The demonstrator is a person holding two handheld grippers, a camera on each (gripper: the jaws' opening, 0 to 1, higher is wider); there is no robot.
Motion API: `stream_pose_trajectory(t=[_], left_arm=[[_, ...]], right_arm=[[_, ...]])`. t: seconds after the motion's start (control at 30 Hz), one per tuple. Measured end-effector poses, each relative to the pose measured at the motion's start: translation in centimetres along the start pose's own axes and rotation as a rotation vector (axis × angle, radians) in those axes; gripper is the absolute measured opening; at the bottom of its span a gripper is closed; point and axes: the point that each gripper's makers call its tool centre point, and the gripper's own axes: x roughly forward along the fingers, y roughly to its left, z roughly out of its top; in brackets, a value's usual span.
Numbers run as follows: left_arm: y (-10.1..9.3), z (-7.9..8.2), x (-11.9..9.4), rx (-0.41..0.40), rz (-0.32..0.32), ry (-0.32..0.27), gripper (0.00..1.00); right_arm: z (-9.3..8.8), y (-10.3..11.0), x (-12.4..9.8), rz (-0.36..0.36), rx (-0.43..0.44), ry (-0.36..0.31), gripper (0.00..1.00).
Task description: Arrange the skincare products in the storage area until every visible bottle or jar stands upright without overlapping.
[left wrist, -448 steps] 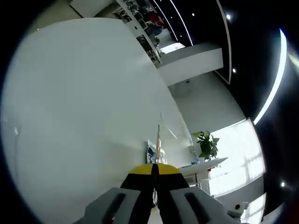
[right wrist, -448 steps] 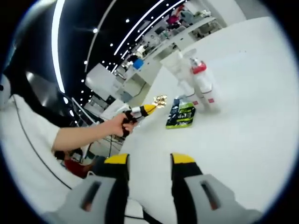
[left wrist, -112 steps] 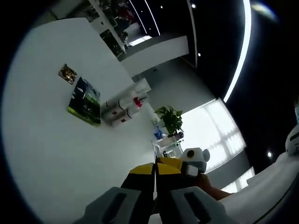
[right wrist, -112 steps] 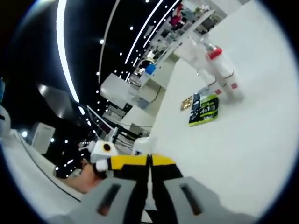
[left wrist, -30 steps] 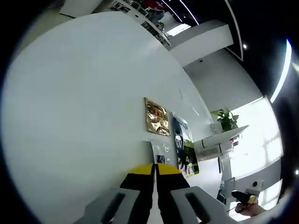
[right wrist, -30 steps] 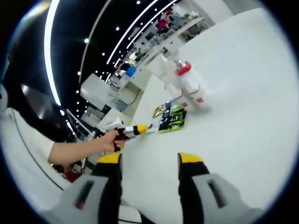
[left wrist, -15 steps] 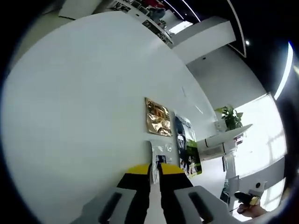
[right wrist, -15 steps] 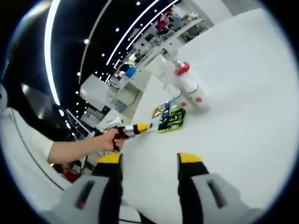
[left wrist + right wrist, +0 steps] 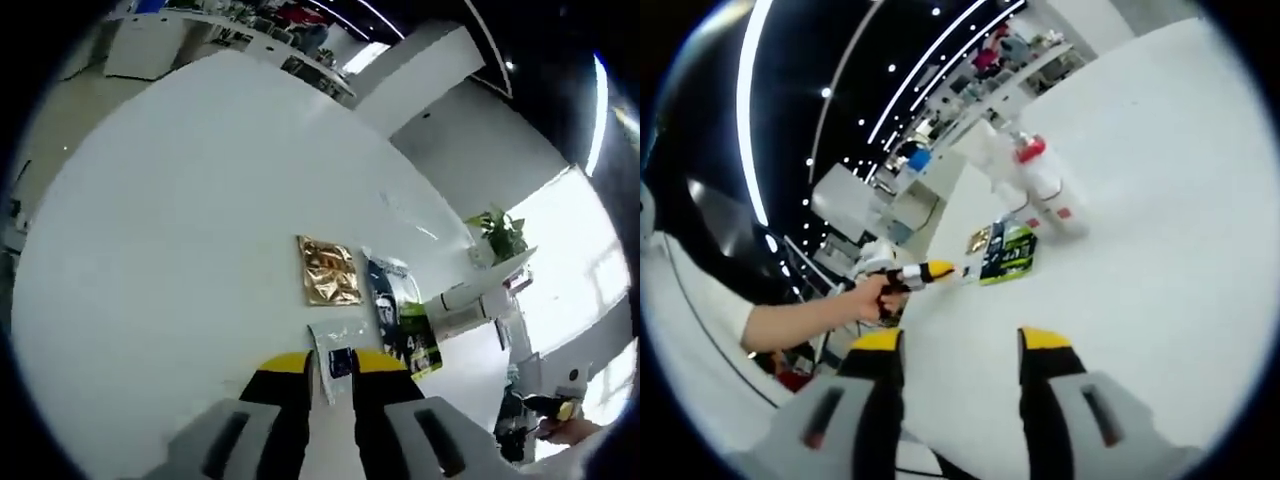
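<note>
Straddling a small clear plastic sachet (image 9: 335,352) on the white table (image 9: 170,250), the left gripper (image 9: 328,368) is slightly parted, gripping nothing; the thin, limp, slippery film needs an edge pinch. Beyond the sachet lie a gold foil packet (image 9: 328,271) and green-black packet (image 9: 405,325). The right gripper (image 9: 960,345) hangs wide open, empty.

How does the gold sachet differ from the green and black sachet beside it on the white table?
The gold sachet is plain, shiny and crinkled; the green and black sachet carries print and a bright green lower part. The gold sachet looks squarer, while the green and black sachet looks longer and narrower. The gold sachet lies farther from the white bottles, the green and black one nearer them. Both lie flat on the white table.
</note>
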Motion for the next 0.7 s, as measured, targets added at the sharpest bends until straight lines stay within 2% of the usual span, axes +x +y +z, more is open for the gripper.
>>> stream_pose_trajectory(t=[0.03,0.17,0.23,0.3,0.37,0.4,0.6,0.63,0.7], left_arm=[[-0.6,0.4,0.2,0.108,-0.002,-0.007,0.13],[-1.7,-0.2,1.2,0.235,-0.013,0.051,0.13],[-1.6,-0.7,1.9,0.363,0.023,0.099,0.13],[-1.1,-1.4,2.7,0.486,0.072,0.171,0.13],[-0.6,-1.6,2.8,0.531,0.109,0.200,0.12],[-0.1,-1.8,3.1,0.597,0.140,0.232,0.12],[-0.2,-1.8,3.4,0.637,0.143,0.233,0.11],[0.0,-1.9,3.4,0.652,0.153,0.247,0.11],[0.1,-1.9,3.4,0.742,0.158,0.261,0.11]], right_arm=[[-0.1,0.0,-0.1,-0.001,0.001,0.000,0.43],[-0.5,-0.1,-0.3,-0.008,0.009,-0.001,0.43],[-0.5,0.0,-0.4,-0.008,0.010,-0.002,0.43],[-0.6,0.0,-0.7,-0.010,0.017,-0.005,0.43],[-0.6,-0.2,-0.9,-0.016,0.017,-0.006,0.43],[-0.5,-0.2,-1.1,-0.020,0.017,-0.010,0.43],[-0.4,-0.4,-1.4,-0.027,0.022,-0.018,0.43],[-0.4,-0.5,-1.5,-0.029,0.023,-0.018,0.43],[-0.5,-0.5,-1.6,-0.034,0.025,-0.019,0.43]])
